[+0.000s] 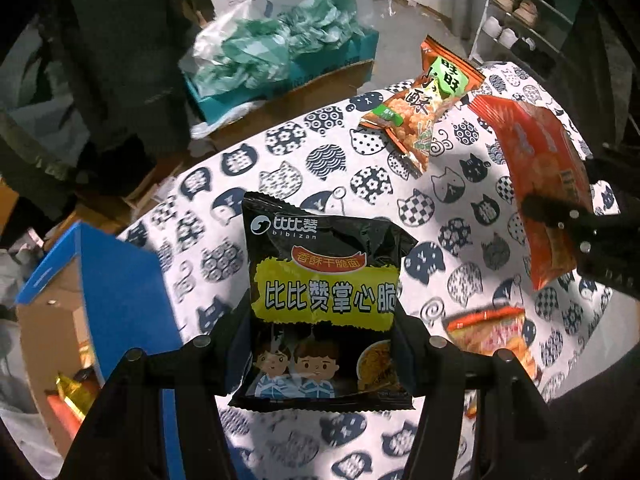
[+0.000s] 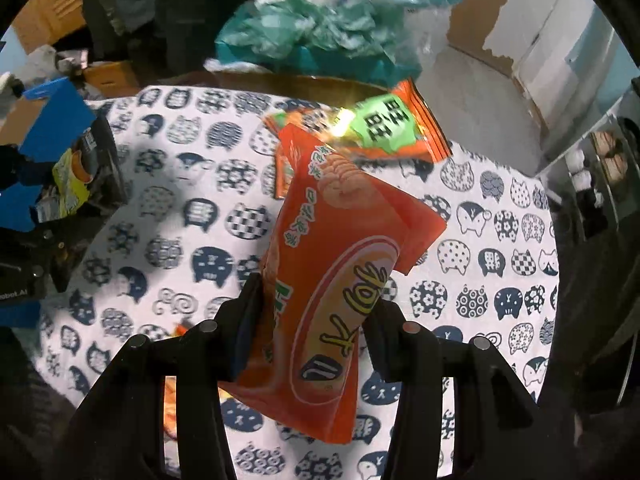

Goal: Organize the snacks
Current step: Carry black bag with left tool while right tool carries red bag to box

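- The left gripper (image 1: 322,332) is pinching a black noodle snack packet (image 1: 320,300) between its two fingers, the pads pressing on the packet's sides, and is holding it clear above the table.
- The right gripper (image 2: 312,320) is clamping an orange-red cracker bag (image 2: 332,280) in the same way, its fingers squeezing the bag's lower half while the bag is tilting up and away over the cloth.
- In the left wrist view the right gripper (image 1: 560,220) is showing at the right edge with the orange-red cracker bag (image 1: 548,184) hanging in it.
- Beneath both, a white tablecloth (image 1: 360,152) printed with dark blue cat heads is covering the table.
- An orange rice-puff bag (image 1: 424,104) with a green label is lying on the cloth near the far edge, and another orange packet (image 1: 492,332) is lying near the left gripper.
- A blue cardboard box (image 1: 120,276) is standing open just beside the table on the left, with some packets inside.
- Beyond the table, crumpled green plastic bags (image 1: 272,44) are filling another box.
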Action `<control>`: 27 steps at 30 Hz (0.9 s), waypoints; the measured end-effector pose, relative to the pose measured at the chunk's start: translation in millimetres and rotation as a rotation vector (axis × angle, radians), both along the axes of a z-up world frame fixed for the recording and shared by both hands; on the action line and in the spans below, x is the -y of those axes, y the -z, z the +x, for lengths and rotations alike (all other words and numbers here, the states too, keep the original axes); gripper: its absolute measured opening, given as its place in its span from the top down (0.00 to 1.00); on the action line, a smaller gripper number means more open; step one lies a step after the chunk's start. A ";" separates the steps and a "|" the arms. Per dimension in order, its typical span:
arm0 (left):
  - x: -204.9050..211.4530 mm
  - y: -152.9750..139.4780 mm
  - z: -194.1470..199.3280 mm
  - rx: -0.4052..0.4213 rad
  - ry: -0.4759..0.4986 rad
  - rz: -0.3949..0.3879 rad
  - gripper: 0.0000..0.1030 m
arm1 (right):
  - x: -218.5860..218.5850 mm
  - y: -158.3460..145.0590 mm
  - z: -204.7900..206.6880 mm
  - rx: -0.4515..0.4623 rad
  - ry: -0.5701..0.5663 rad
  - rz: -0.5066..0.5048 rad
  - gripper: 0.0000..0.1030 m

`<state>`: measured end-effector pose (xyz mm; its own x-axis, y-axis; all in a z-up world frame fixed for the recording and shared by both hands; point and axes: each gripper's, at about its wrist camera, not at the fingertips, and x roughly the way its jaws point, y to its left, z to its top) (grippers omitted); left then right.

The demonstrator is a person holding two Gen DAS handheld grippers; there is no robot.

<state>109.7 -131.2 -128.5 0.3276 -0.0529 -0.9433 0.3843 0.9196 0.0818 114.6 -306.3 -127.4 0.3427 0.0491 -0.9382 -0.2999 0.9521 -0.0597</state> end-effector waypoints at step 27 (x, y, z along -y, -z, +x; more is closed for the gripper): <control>-126.2 -77.4 -72.0 0.159 -0.148 -0.014 0.41 | -107.6 -72.6 -27.3 0.073 -0.185 0.115 0.55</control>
